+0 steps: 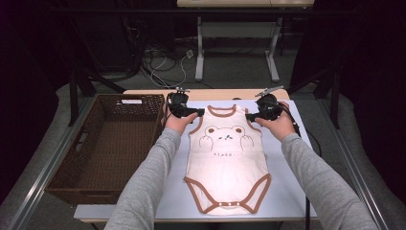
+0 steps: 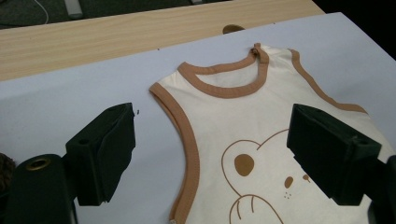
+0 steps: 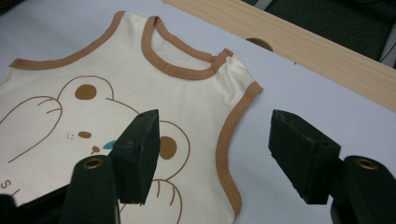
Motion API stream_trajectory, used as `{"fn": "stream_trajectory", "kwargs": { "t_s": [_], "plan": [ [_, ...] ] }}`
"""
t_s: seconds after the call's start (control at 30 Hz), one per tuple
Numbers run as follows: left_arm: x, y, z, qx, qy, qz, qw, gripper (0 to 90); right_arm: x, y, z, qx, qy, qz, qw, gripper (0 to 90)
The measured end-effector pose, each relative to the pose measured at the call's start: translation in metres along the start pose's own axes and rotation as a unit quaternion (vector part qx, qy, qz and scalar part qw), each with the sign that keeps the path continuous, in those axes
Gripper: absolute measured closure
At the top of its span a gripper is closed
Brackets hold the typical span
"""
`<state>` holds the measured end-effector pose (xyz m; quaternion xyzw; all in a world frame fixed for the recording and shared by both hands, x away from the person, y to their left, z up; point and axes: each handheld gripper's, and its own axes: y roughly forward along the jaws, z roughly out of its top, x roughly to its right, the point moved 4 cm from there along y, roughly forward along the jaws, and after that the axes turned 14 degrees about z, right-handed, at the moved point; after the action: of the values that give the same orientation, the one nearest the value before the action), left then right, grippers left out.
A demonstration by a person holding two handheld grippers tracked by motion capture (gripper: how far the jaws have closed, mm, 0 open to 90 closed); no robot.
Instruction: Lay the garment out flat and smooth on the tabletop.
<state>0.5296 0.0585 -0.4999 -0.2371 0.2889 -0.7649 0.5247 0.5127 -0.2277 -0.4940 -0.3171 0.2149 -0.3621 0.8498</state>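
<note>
I find the cream sleeveless baby bodysuit (image 1: 226, 158) lying flat and face up on the pale sheet (image 1: 292, 191) that covers the table, neck end away from me, snap end toward the near edge. From the high view I note its brown trim, a bear print on the chest and a short line of lettering below it, too small for me to read. My left gripper (image 1: 200, 112) sits just beside the garment's left shoulder strap, and my right gripper (image 1: 249, 116) just beside the right one; at this distance I cannot confirm contact with the cloth. The left gripper view settles the jaw state there: its two black jaws stand wide apart, one over bare sheet and one over the bear's ear, with the brown-edged armhole (image 2: 189, 154) between them and nothing gripped. The right gripper view shows the same on the other side, jaws spread, one over the bear's ear, one over bare sheet, the armhole trim (image 3: 229, 140) between them. Both gripper views also show the wooden table edge (image 2: 140, 32) beyond the sheet. The high view alone gives me the dark woven basket (image 1: 64, 177) standing to the left of the sheet, touching its edge.
</note>
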Motion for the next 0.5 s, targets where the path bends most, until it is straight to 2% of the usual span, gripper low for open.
{"fn": "stream_trajectory", "kwargs": {
  "t_s": [0.17,0.33,0.47,0.5],
  "plan": [
    [0.002,0.0,-0.005,0.0,-0.016,-0.01,0.9998,10.3,0.004,0.002,-0.009,-0.006,0.002,-0.006,1.0,30.7],
    [0.003,0.001,-0.01,-0.001,-0.011,-0.016,0.9998,8.3,0.007,0.002,-0.016,0.0,0.015,-0.005,0.9999,29.4],
    [0.003,0.003,-0.015,0.002,-0.02,-0.016,0.9997,8.3,0.01,0.002,-0.022,-0.002,0.021,-0.005,0.9998,28.9],
    [0.003,0.004,-0.017,0.0,-0.016,-0.018,0.9997,8.3,0.01,0.002,-0.022,-0.002,0.021,-0.007,0.9997,28.9]
  ]
}}
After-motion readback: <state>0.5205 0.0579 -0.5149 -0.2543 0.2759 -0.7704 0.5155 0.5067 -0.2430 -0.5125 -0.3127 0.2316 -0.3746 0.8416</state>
